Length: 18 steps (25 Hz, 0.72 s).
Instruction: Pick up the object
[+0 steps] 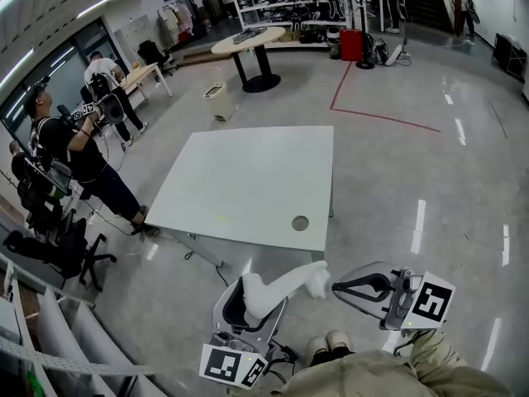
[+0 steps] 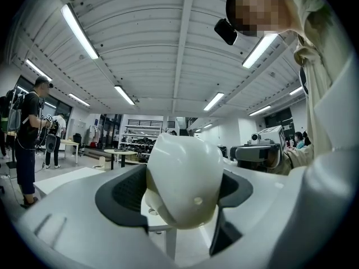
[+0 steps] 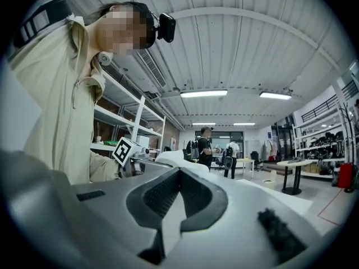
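Left tool (image 2: 183, 194) status: clamped. Its two dark pads press on either side of a white, smooth, rounded plastic object with a bent arm shape (image 1: 285, 286), which fills the gap between the jaws in the left gripper view. In the head view the object projects from the left tool toward the right tool, and its free end stops just short of the right tool's tips without touching them.

Right tool (image 3: 178, 175) status: jaws drawn together, tips meeting, nothing between them. I hold it level beside the left one, with its marker cube (image 1: 431, 302) on the outer side.

Object location: in the air, carried by the left tool alone, close in front of my body and on my side of the near edge of the white rectangular bench (image 1: 248, 180). It touches neither the bench nor the glossy grey floor (image 1: 413, 172) below it.

Bench condition: nothing lies on the top. One round cable hole (image 1: 300, 222) sits near the near right corner.

Task progress, as I judge it: the pick-up is accomplished, since the object is gripped and lifted clear of every surface. Nothing in the task sentence calls for a further step. What is left is only to keep the clamp firm, because the smooth rounded shell could slip between the pads.
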{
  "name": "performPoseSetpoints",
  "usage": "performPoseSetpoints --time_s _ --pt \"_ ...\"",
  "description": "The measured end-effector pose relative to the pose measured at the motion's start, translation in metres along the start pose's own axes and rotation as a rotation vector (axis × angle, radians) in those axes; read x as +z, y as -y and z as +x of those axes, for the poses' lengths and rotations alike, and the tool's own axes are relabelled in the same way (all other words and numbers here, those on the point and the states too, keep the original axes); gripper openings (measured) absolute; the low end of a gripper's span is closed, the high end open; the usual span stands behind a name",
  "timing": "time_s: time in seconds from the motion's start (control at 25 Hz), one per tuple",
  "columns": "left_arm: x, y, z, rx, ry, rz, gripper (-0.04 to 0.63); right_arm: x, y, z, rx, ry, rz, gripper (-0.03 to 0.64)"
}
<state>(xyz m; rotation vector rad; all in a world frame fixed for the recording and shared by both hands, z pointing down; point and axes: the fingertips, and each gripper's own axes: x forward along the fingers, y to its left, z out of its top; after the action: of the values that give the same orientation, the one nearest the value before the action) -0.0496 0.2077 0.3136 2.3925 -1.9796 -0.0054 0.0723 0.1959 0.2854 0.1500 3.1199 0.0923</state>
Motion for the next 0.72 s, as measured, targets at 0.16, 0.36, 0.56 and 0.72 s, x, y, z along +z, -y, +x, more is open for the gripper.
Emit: performPoseSetpoints --time_s 0.16,0.36,0.56,0.72 --pt "0.0 0.007 0.003 -0.004 -0.002 0.005 0.342 0.001 0.0 -0.007 -0.006 0.004 -0.002 0.003" --pt "0.004 0.011 0.004 -0.004 0.004 0.002 0.342 0.004 -0.002 -0.014 -0.012 0.006 -0.001 0.003" --pt "0.007 0.013 0.005 -0.005 0.005 0.003 0.342 0.007 0.0 -0.017 -0.018 0.014 -0.007 0.003" --pt "0.006 0.017 0.007 -0.009 -0.001 0.018 0.342 0.007 0.0 -0.018 -0.016 0.02 -0.008 0.003"
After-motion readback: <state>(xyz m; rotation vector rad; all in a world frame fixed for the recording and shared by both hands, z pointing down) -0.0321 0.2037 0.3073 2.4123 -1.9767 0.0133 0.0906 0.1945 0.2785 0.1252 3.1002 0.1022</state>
